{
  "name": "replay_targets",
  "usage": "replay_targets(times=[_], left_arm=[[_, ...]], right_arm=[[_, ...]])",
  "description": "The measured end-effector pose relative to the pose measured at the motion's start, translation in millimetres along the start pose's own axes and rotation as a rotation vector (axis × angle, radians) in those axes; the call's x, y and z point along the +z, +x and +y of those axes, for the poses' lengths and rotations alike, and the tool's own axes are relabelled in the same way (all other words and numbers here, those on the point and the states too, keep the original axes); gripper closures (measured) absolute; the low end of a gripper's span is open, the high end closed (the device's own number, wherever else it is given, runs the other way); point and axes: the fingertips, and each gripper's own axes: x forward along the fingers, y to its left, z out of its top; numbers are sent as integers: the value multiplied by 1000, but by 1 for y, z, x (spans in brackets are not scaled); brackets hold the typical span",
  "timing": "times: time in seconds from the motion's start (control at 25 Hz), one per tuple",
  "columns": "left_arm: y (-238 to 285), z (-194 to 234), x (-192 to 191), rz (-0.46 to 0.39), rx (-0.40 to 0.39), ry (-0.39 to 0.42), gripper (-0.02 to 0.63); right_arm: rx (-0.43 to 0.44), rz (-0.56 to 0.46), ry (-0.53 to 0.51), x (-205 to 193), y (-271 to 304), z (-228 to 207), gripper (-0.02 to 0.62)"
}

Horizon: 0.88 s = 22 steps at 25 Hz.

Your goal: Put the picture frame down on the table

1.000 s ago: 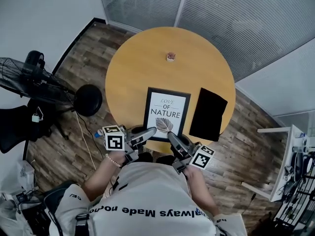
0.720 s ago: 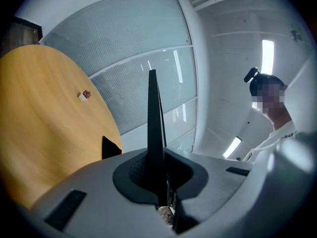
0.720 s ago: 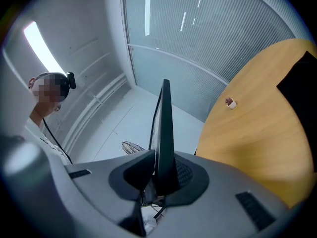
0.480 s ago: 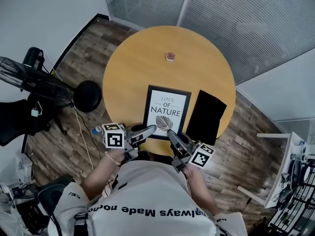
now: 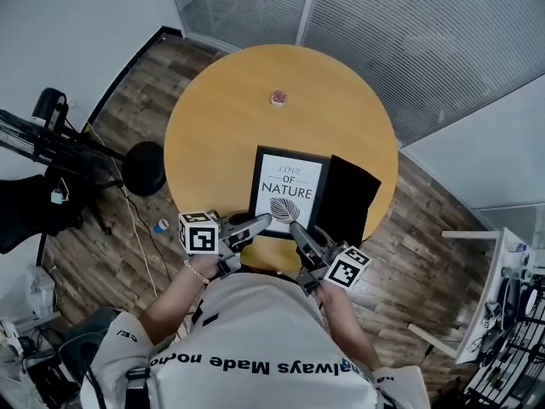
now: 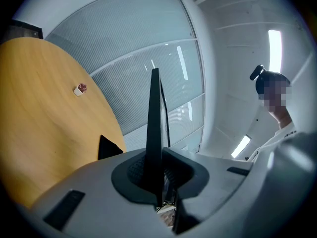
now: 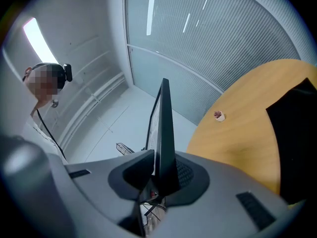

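While left gripper [image 5: 262, 221] and right gripper [image 5: 297, 228] clamp the picture frame [image 5: 288, 190] by its lower edge, we see its length running upward over the table [image 5: 221, 126]; touchdown unclear.

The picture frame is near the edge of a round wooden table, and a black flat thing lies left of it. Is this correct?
No. The head view shows the black flat thing right of the picture frame, not left. The table is round and wooden, the frame near its edge.

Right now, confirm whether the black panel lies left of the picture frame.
No, the black panel sits right of the picture frame.
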Motion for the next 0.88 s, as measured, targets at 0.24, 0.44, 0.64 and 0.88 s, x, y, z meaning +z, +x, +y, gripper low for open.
replay_targets(times=[0.24, 0.44, 0.64, 0.88], left_arm=[[4, 11, -7, 11, 39, 16, 563], [7, 22, -14, 9, 74, -1, 560], [10, 28, -25, 14, 129, 14, 532], [10, 41, -40, 32, 181, 13, 515]], right_arm=[[-40, 13, -19, -6, -1, -12, 508], [-66, 25, -26, -11, -2, -24, 503], [-102, 28, -25, -18, -9, -30, 500], [-133, 36, -26, -32, -13, -42, 499]])
